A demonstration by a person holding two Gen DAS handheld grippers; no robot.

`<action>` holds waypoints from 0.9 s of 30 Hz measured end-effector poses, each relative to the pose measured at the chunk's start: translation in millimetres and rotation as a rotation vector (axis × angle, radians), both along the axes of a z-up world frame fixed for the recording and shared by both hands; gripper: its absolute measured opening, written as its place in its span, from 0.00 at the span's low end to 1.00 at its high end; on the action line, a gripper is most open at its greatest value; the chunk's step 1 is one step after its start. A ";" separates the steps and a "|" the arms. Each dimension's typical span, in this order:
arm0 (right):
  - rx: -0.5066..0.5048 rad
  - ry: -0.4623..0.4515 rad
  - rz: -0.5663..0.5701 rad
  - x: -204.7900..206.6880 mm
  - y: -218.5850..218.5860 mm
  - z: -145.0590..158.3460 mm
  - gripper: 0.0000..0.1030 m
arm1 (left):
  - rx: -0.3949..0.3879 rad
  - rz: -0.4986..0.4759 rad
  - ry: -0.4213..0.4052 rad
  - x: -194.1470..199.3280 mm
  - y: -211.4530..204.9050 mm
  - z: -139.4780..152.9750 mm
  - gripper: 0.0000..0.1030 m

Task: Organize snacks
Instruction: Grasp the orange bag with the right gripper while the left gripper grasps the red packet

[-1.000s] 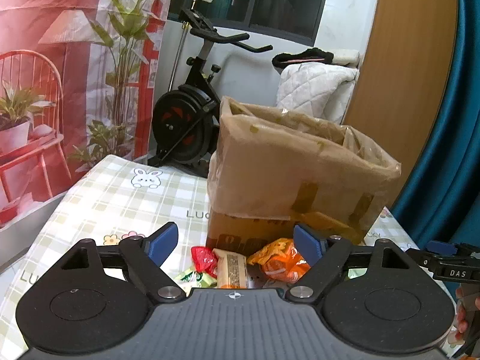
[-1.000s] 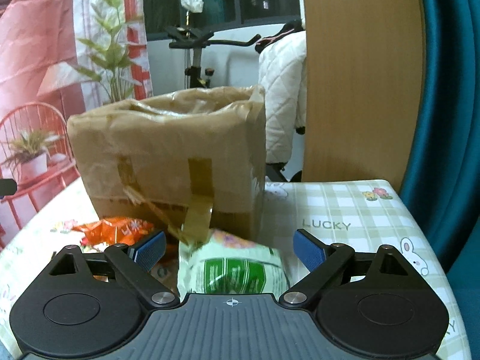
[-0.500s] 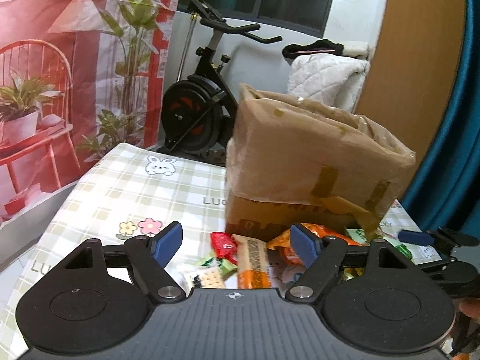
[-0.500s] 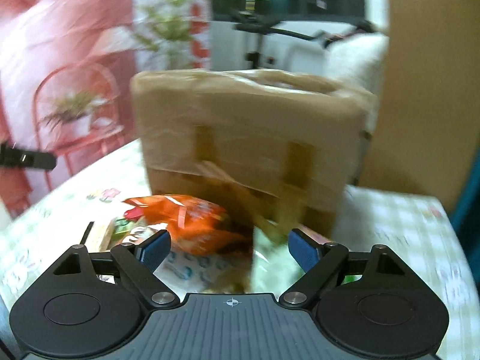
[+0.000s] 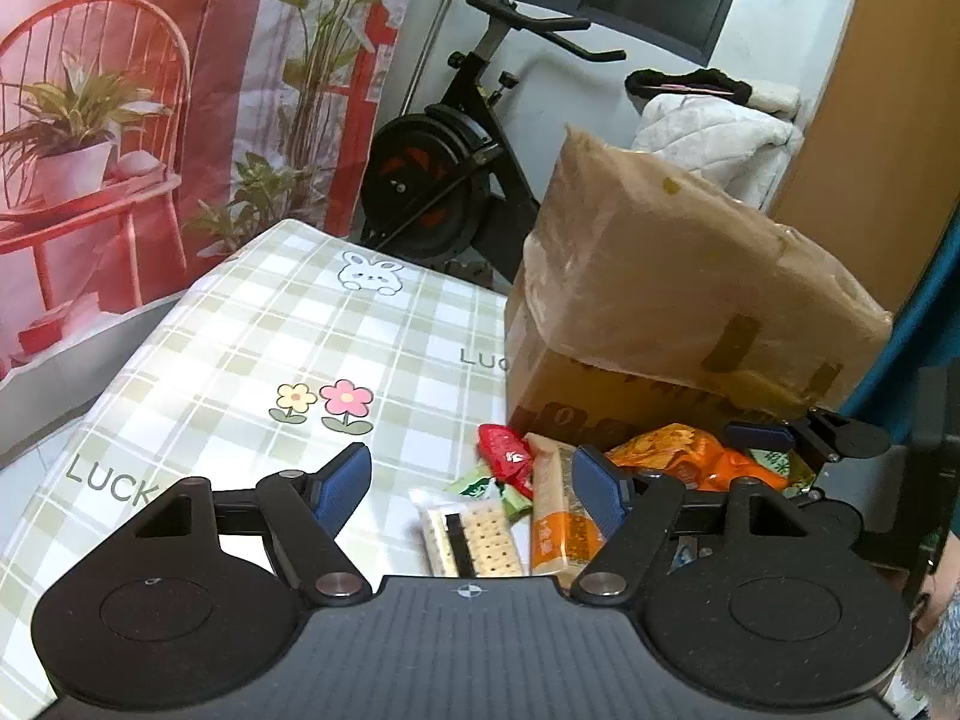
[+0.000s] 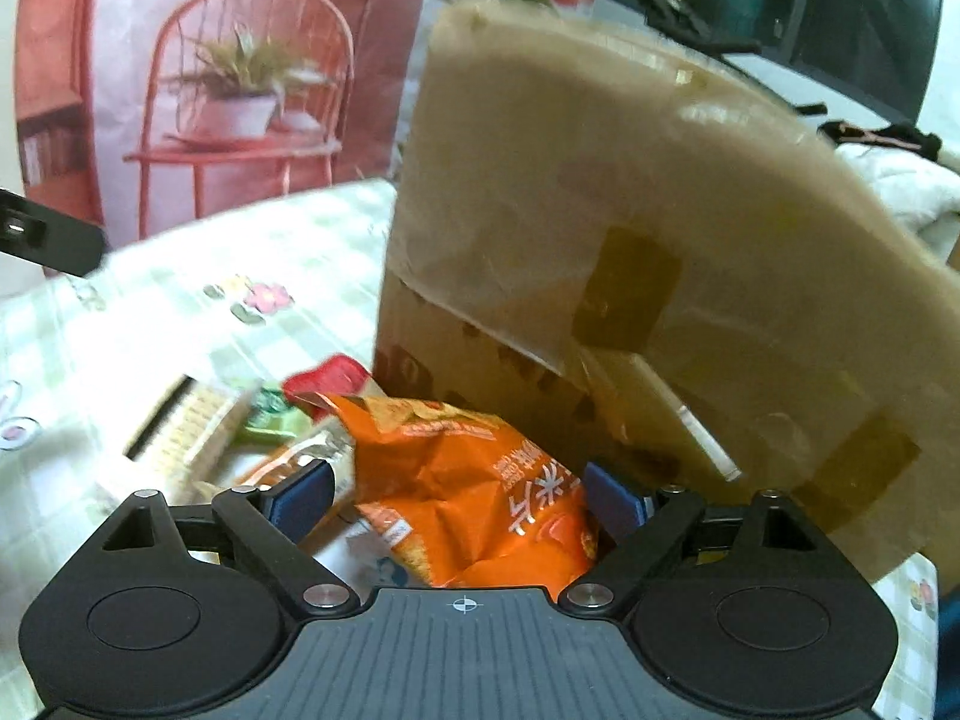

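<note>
- Left tongs (image 5: 471, 489) have been narrowing, still open and empty, over a glossy rectangular cracker pack (image 5: 471, 540).
- Right tongs (image 6: 459, 498) gape, just widened, straddling a crinkled orange foil chip bag (image 6: 474, 480), not pinching it.
- Snacks lie on the checked vinyl surface (image 5: 240, 360) against a taped brown cardboard box (image 5: 678, 312).

Crinkled orange snack bag (image 6: 474, 480) lies among packets beside taped cardboard box (image 5: 690, 300).

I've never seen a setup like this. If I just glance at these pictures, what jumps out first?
Probably the big cardboard box wrapped in brown tape, standing on the checked tablecloth. At its foot lies a heap of snacks: a bright orange chip bag lies between the open fingers of the right claw, with a cracker pack and a red packet beside it. Behind the table stands a black exercise bike.
</note>
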State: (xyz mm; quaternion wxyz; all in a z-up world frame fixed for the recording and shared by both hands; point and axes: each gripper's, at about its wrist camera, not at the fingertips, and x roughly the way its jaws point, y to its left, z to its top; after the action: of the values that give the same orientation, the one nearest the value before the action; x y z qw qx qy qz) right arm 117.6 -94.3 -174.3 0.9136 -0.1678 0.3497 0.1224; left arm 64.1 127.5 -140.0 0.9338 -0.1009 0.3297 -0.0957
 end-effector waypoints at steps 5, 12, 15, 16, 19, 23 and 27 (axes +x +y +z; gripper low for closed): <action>-0.004 0.034 -0.049 1.2 -4.7 -8.6 0.70 | 0.002 0.001 0.012 0.6 3.9 -3.7 0.72; 0.115 -0.019 -0.106 -37.3 -21.5 8.8 0.57 | 0.017 -0.024 0.027 -2.5 -0.8 -9.1 0.66; 0.195 -0.046 -0.156 -56.1 -32.8 16.6 0.55 | 0.019 -0.032 0.045 -3.1 -3.8 -15.4 0.66; 0.227 -0.054 -0.180 -60.8 -35.8 17.2 0.54 | 0.017 -0.033 0.050 -2.7 -4.7 -17.4 0.66; 0.302 -0.057 -0.222 -71.0 -47.3 18.8 0.52 | 0.018 -0.055 0.057 3.9 -9.6 -20.4 0.60; 0.330 -0.056 -0.251 -75.3 -59.0 20.6 0.50 | 0.059 -0.104 0.035 24.7 -22.7 -19.3 0.60; 0.376 -0.060 -0.286 -75.5 -71.1 24.5 0.50 | 0.069 -0.135 0.043 56.0 -34.3 -23.6 0.59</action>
State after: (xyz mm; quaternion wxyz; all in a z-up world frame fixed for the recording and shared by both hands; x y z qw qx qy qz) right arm 42.1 -165.4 -149.8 0.9467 0.0533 0.3137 0.0496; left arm 120.1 93.2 -163.5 0.9208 -0.0482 0.3589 -0.1450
